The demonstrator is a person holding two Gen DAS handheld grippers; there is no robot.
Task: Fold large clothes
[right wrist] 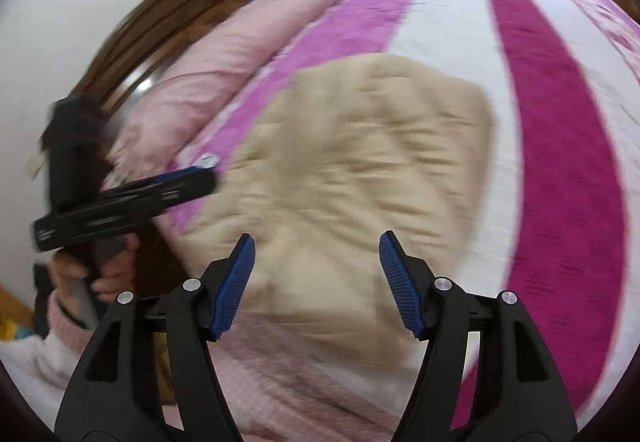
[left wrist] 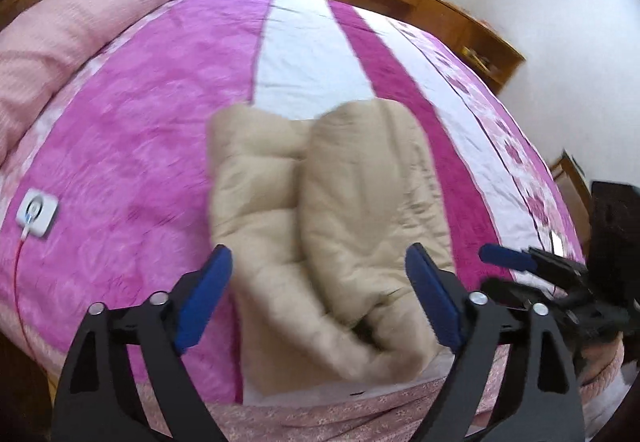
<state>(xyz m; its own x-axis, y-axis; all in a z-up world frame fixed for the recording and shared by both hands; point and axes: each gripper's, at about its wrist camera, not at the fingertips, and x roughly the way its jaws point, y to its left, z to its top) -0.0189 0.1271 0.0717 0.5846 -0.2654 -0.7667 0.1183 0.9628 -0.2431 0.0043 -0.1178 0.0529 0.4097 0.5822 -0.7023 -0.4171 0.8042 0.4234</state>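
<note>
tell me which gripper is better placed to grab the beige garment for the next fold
Left, marginally. The left gripper is open with the beige garment's near folded end lying between its fingers. The right gripper is open too, above the garment's flat middle, with no edge to pinch.

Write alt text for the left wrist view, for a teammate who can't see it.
A beige quilted garment, folded into a thick bundle, lies on a pink and white striped bedspread near the bed's edge. The left gripper hovers above it, open, gripping nothing. The right gripper shows at the right edge.
</note>
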